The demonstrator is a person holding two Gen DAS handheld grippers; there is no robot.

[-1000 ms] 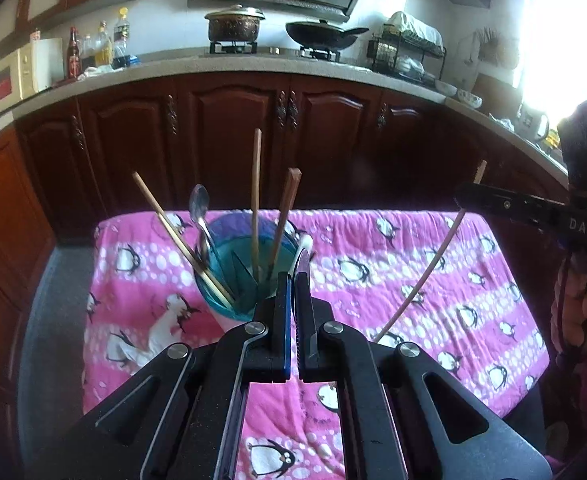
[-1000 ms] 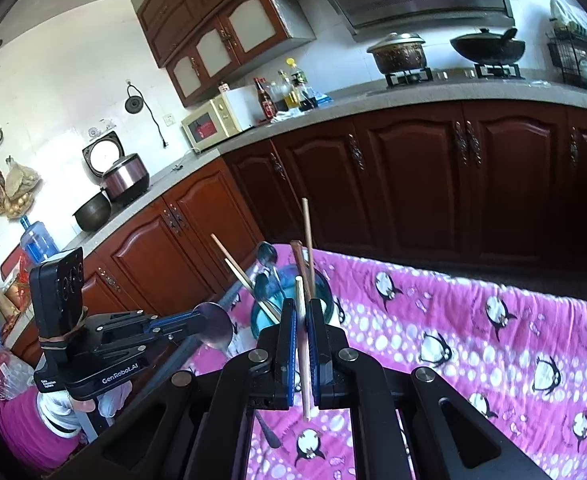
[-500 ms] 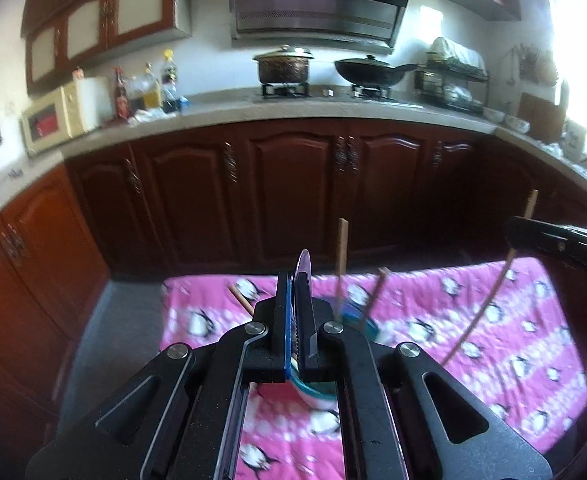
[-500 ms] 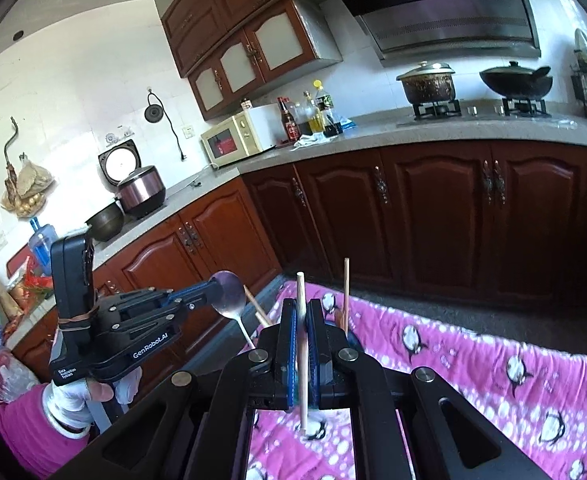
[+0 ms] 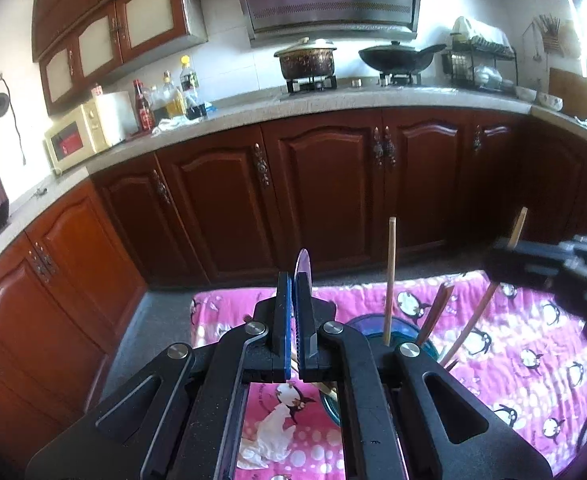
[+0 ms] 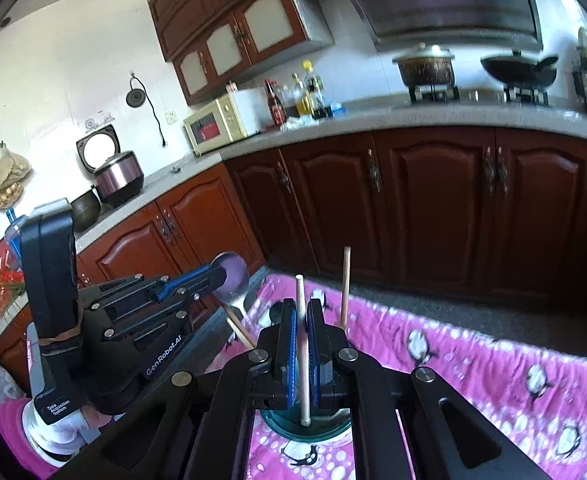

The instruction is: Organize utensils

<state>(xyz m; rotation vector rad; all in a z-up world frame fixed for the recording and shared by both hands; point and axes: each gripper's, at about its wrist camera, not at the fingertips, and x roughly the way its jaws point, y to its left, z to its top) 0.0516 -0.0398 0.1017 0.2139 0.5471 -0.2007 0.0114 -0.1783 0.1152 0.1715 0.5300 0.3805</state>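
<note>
**Left wrist view.** We hold the left gripper (image 5: 292, 300) clamped on a spoon (image 5: 304, 270). The bowl is seen edge-on, rising just above the fingertips. The handle runs down between the pads and out of sight, so the long axis stands near upright, bowl end up. We judge this grip keeps the spoon clear of the other utensils while it is carried. Below and to the right, the blue cup (image 5: 373, 330) sits on the pink penguin cloth (image 5: 533, 352). A pale chopstick (image 5: 389, 280) stands almost vertical in it. A darker stick (image 5: 437, 314) leans right. A further chopstick (image 5: 477, 316) slants up to the right into the right gripper's dark body (image 5: 549, 272); its tip shows above that body.

**Right wrist view.** The right gripper (image 6: 302, 336) is clenched on a light wooden chopstick (image 6: 302, 344). Its long axis is near vertical. The upper end stands above the fingers, and the lower end hangs over the mouth of the blue cup (image 6: 305, 428). We cannot tell whether it touches the cup. We judge this pose suits a straight drop into the cup. A second chopstick (image 6: 345, 288) stands upright behind. At left, the left gripper (image 6: 213, 280) carries the spoon (image 6: 233, 280), bowl facing us, handle angled down to the right.
</note>
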